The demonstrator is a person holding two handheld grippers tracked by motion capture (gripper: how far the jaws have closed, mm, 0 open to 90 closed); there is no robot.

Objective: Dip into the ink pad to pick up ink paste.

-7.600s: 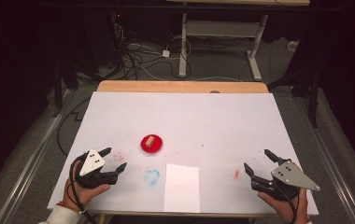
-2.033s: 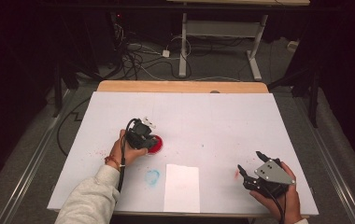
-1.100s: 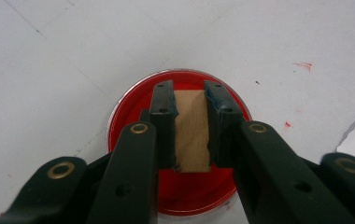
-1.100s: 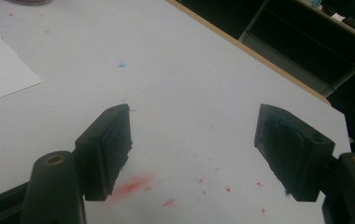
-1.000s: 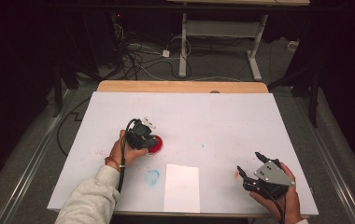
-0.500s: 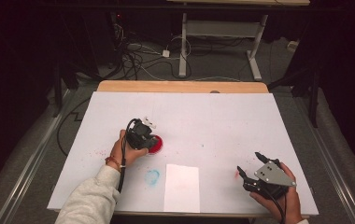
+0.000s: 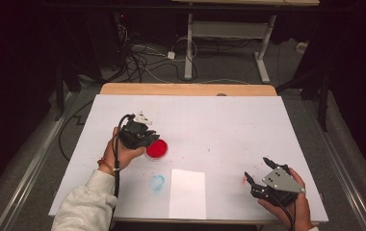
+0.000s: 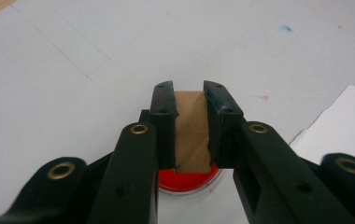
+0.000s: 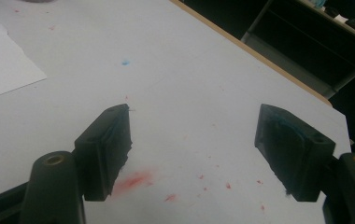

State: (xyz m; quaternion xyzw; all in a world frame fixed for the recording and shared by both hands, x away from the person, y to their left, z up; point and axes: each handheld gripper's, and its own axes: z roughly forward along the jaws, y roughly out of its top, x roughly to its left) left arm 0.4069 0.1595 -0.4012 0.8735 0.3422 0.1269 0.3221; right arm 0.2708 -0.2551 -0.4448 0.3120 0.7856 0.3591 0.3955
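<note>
Left tool (image 8: 188, 105) — jaws around brown block (image 8: 192, 131)

- A white surface (image 7: 229, 120) with a wooden strip (image 7: 186, 89) at its far edge.
- Grey floor (image 7: 311, 110) around it, dim and dark beyond.
- Tangled cables (image 7: 142, 57) lie near a white table frame (image 7: 229, 33).

- This looks like a lab or recording studio rather than a home.
- A white-covered table (image 7: 229, 120) with a bare wooden edge stands alone, its surface flecked with red and blue paint smears (image 7: 157, 182).
- Behind it, loose cables (image 7: 142, 57) sprawl over grey carpet.
- A white metal desk frame (image 7: 224, 36) stands farther back.
- Dark surroundings close in on every side.
</note>
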